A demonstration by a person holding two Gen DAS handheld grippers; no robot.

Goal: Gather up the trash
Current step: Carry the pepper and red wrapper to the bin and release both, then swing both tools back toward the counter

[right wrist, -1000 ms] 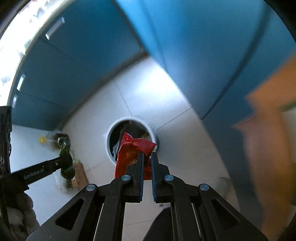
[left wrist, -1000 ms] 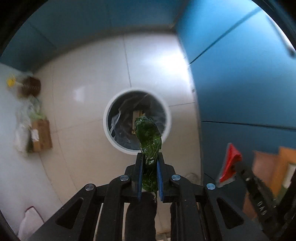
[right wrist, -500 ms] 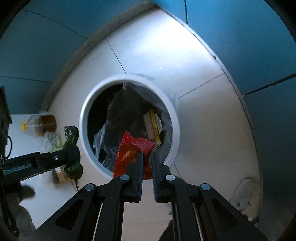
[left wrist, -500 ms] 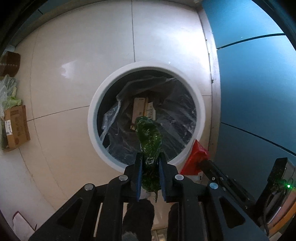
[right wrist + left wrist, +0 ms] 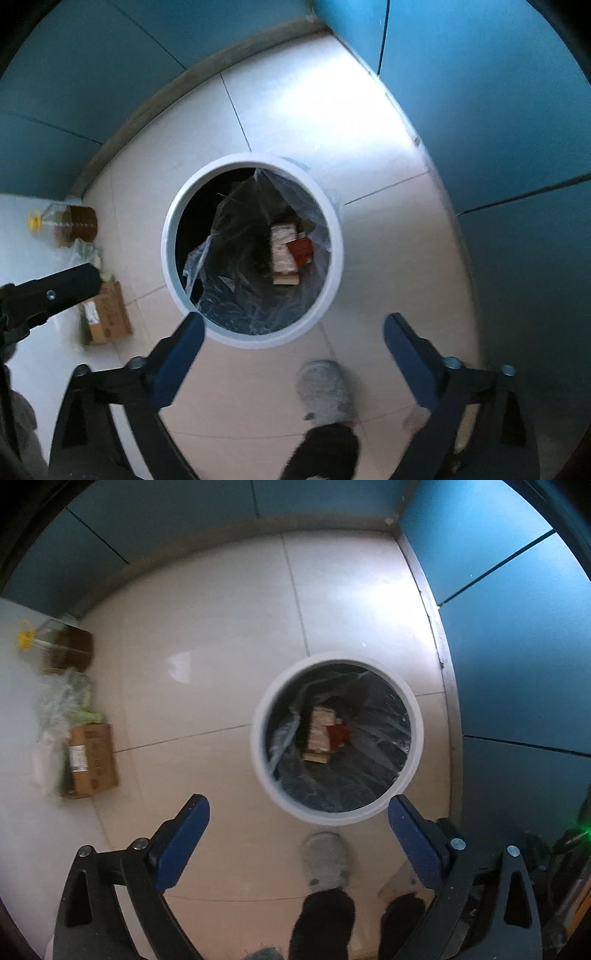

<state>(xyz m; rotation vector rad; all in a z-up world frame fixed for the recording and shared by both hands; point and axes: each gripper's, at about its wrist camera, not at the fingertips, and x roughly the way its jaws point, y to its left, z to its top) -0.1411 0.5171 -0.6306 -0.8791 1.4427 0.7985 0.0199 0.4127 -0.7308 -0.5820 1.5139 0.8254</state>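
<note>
A round white trash bin (image 5: 258, 738) with a clear liner stands on the tiled floor; it also shows in the right wrist view (image 5: 168, 236). Inside lie a red wrapper (image 5: 338, 733) (image 5: 301, 249) and tan cartons (image 5: 317, 734) (image 5: 282, 254). The green wrapper is not visible. My left gripper (image 5: 297, 816) is open and empty, above the bin's near rim. My right gripper (image 5: 293, 332) is open and empty, also above the near rim. The left gripper's arm (image 5: 51, 291) shows at the left of the right wrist view.
Blue cabinets (image 5: 517, 646) stand right of and behind the bin. A cardboard box (image 5: 90, 760), plastic bags (image 5: 66, 701) and an oil jug (image 5: 62, 650) lie at the left. The person's grey slipper (image 5: 325, 860) is on the floor just before the bin.
Both grippers opened and let go: the green wrapper and the red wrapper left the jaws, and the red one now lies in the bin. Both grippers pulled back from the bin.
</note>
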